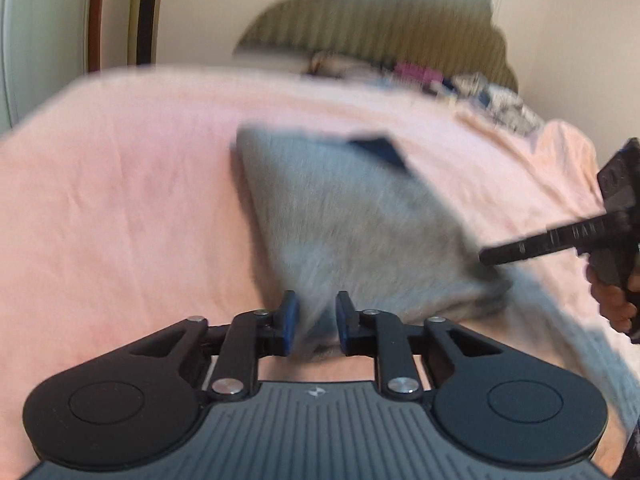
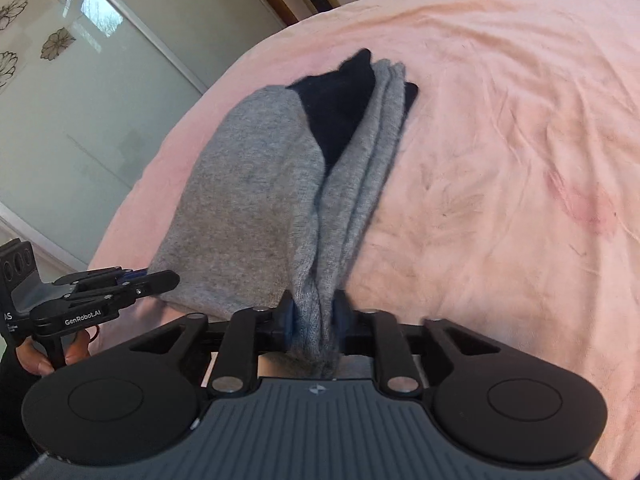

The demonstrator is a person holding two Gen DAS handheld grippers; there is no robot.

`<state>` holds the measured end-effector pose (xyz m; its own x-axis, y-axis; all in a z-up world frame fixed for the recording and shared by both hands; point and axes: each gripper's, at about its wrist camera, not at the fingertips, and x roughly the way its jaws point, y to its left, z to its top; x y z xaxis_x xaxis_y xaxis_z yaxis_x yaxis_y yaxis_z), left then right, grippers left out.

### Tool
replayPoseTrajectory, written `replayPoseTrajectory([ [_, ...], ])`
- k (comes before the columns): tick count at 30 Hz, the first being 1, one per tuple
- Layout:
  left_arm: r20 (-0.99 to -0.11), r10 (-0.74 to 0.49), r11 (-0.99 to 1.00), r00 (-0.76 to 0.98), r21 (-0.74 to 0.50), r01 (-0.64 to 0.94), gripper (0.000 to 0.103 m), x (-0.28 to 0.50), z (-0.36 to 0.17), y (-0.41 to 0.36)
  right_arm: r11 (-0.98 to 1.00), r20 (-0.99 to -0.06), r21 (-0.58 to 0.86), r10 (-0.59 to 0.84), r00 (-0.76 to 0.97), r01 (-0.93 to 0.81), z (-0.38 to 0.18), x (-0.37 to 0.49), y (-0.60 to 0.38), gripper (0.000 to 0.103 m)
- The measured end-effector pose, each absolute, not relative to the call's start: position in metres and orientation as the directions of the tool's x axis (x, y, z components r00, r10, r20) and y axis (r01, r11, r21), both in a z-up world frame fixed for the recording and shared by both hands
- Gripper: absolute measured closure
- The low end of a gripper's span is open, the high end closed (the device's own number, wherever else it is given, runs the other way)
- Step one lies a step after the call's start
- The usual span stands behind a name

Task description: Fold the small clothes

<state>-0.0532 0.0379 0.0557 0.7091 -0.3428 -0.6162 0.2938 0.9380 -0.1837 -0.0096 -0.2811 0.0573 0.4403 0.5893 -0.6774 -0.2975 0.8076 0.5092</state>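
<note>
A folded grey knit garment (image 1: 352,208) (image 2: 248,200) with a dark navy part (image 2: 340,112) at its far end lies on the pink bedsheet (image 2: 500,120). My right gripper (image 2: 314,318) is shut on a bunched fold at the garment's near edge, and grey fabric fills the gap between its pads. In the left wrist view the right gripper (image 1: 486,258) reaches in from the right edge. My left gripper (image 1: 318,322) has blurred grey fabric between its blue pads at the garment's near corner. From the right wrist view, the left gripper (image 2: 174,278) sits at the garment's left corner.
Pink bedsheet (image 1: 120,200) lies wide around the garment. A striped headboard (image 1: 360,32) and a heap of other clothes (image 1: 480,92) stand at the far end. A glass wardrobe door with flower prints (image 2: 80,120) runs beside the bed. A person's hand (image 2: 40,360) holds the left gripper's handle.
</note>
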Motion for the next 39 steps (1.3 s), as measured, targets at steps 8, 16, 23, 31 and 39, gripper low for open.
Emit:
replayPoseTrajectory([
  [8,-0.502,-0.222,0.962,0.836,0.028,0.272,0.009,0.017,0.06,-0.027,0.739,-0.491,0.566,0.658,0.571,-0.365,0.102,0.066,-0.234,0.037],
  [16,-0.601,-0.254,0.934,0.758,0.051,0.353,0.012,0.041,0.011,-0.04,0.775,-0.617,0.61,0.594,0.516,-0.162,0.03,0.142,-0.235,0.103],
  [23,-0.567,-0.282,0.95,0.774,-0.055,0.306,0.01,0.014,0.019,-0.016,0.686,-0.508,0.698,0.676,0.534,-0.204,0.065,0.128,-0.234,0.056],
  [31,-0.638,-0.24,0.968,0.731,-0.105,0.227,0.01,-0.01,0.007,0.013,0.744,-0.649,0.563,0.667,0.365,-0.359,0.058,0.146,-0.127,0.029],
  [39,-0.636,-0.255,0.966,0.728,-0.127,0.227,0.008,-0.012,-0.001,0.013,0.777,-0.638,0.504,0.629,0.445,-0.378,0.08,0.124,-0.133,0.034],
])
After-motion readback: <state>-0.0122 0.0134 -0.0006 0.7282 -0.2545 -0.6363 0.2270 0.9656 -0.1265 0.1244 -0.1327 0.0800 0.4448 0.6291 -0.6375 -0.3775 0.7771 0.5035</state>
